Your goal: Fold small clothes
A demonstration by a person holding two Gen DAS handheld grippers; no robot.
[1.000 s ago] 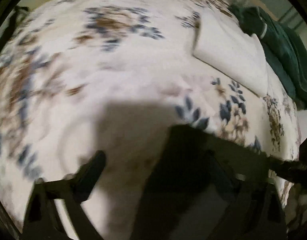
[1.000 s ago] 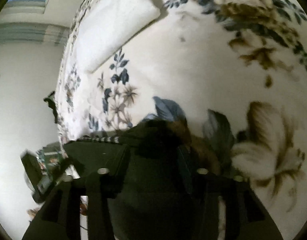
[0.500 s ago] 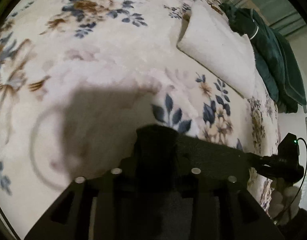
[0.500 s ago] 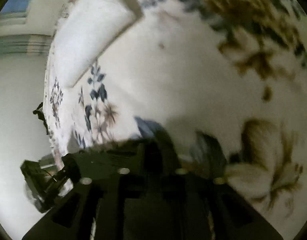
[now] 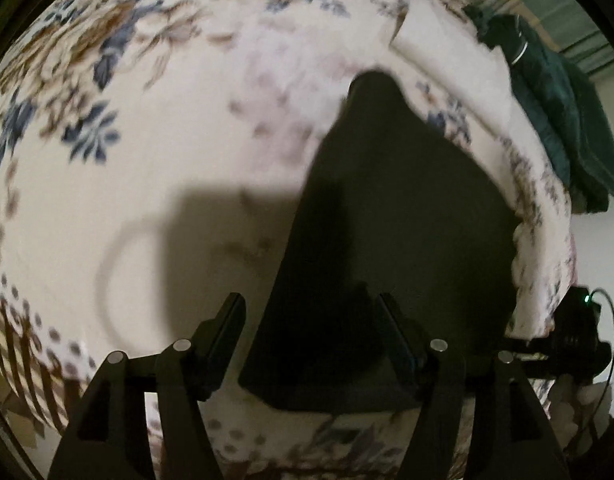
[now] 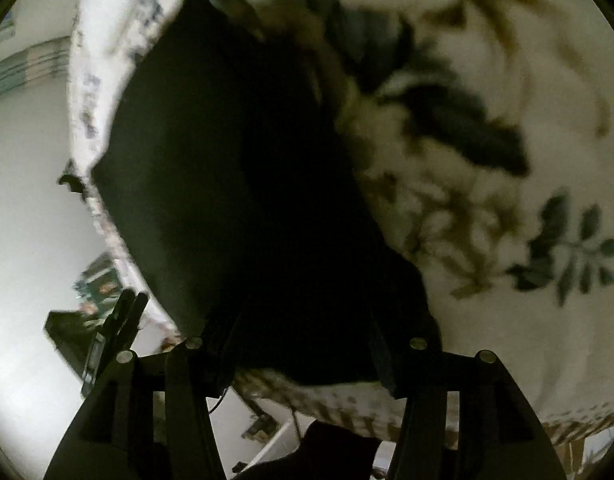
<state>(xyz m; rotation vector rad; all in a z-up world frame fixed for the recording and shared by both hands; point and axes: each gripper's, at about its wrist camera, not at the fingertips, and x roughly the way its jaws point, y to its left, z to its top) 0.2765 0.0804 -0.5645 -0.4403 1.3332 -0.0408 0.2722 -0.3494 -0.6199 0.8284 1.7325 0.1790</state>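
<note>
Both claws stand released over a dark folded garment (image 5: 391, 220) on the flowered bedspread (image 5: 155, 160) — the left gripper (image 5: 311, 340) has just been opening, its fingers (image 5: 223, 336) straddling the garment's near corner without pressing it. Right gripper (image 6: 303, 356) is parted too, the near edge of the cloth between its fingers, though blur hides any contact. Near the bed's far edge lie a cream pillow (image 5: 447, 52) and dark green clothing (image 5: 559, 112).
</note>
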